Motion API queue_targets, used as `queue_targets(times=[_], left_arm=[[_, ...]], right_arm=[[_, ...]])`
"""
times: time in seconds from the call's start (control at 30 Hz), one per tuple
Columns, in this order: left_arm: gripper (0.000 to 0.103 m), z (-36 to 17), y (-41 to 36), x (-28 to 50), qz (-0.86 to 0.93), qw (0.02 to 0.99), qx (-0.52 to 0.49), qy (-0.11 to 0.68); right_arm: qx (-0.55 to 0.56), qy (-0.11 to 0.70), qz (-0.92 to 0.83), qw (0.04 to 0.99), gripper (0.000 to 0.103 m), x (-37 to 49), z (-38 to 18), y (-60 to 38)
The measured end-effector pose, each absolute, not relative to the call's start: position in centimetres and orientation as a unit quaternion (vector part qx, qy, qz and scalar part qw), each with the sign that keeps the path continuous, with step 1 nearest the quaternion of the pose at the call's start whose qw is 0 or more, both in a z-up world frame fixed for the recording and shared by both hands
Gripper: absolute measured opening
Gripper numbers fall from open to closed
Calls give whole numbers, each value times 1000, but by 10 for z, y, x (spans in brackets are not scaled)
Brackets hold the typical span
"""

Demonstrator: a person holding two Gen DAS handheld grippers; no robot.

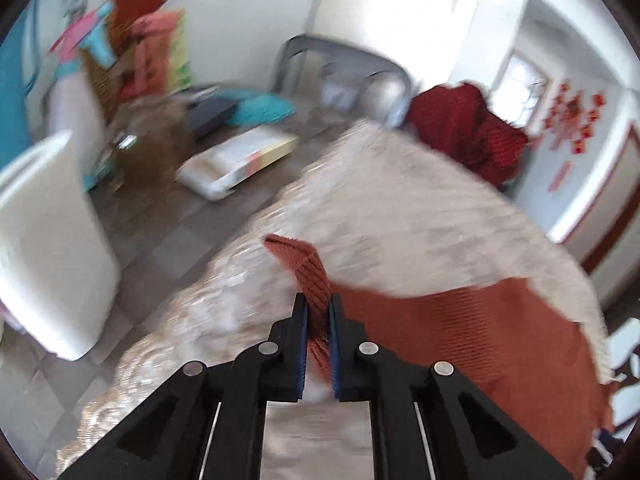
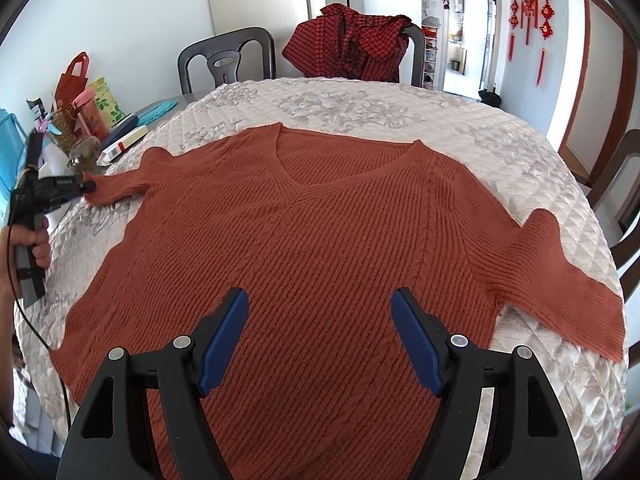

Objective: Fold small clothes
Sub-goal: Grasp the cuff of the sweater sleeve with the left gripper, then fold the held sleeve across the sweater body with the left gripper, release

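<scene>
The rust-red V-neck sweater [image 2: 312,240] lies flat on the quilted tabletop [image 2: 500,136], left gripper [image 1: 319,312] pinching its sleeve cuff [image 2: 105,190], right gripper [image 2: 320,334] wide open, empty above the hem; best carry that sleeve straight across the chest, unbunched.

Quilted cream cloth [image 2: 360,104] covers the table. Dark chair [image 2: 226,58] at far-left edge; 2nd chair at far edge w/ red checked garment [image 2: 352,40] draped over it. Far-left corner clutter: red bag [image 2: 74,76], pink bottle [image 2: 90,110], white carton [image 2: 122,146]. Red knot ornaments [image 2: 530,8] on wall, far right.
</scene>
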State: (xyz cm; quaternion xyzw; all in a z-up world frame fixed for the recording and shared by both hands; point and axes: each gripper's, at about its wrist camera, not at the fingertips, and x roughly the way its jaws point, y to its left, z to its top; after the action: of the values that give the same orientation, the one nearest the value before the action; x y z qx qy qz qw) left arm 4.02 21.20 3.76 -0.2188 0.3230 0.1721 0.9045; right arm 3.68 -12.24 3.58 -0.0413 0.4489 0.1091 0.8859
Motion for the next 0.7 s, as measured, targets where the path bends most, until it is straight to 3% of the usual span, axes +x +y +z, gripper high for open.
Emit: queue_targets(times=[0.33, 0.6, 0.67, 0.7], left_arm=[[11, 95, 71, 94, -50, 945, -149, 285], [12, 34, -16, 143, -145, 912, -102, 370], [16, 27, -20, 146, -153, 901, -107, 392], [25, 29, -17, 143, -166, 898, -116, 390]], right_arm=[[-19, 443, 97, 891, 74, 32, 42, -134], [2, 449, 77, 890, 74, 27, 42, -154], [14, 451, 74, 889, 74, 28, 42, -160], [18, 451, 74, 889, 74, 28, 42, -162]])
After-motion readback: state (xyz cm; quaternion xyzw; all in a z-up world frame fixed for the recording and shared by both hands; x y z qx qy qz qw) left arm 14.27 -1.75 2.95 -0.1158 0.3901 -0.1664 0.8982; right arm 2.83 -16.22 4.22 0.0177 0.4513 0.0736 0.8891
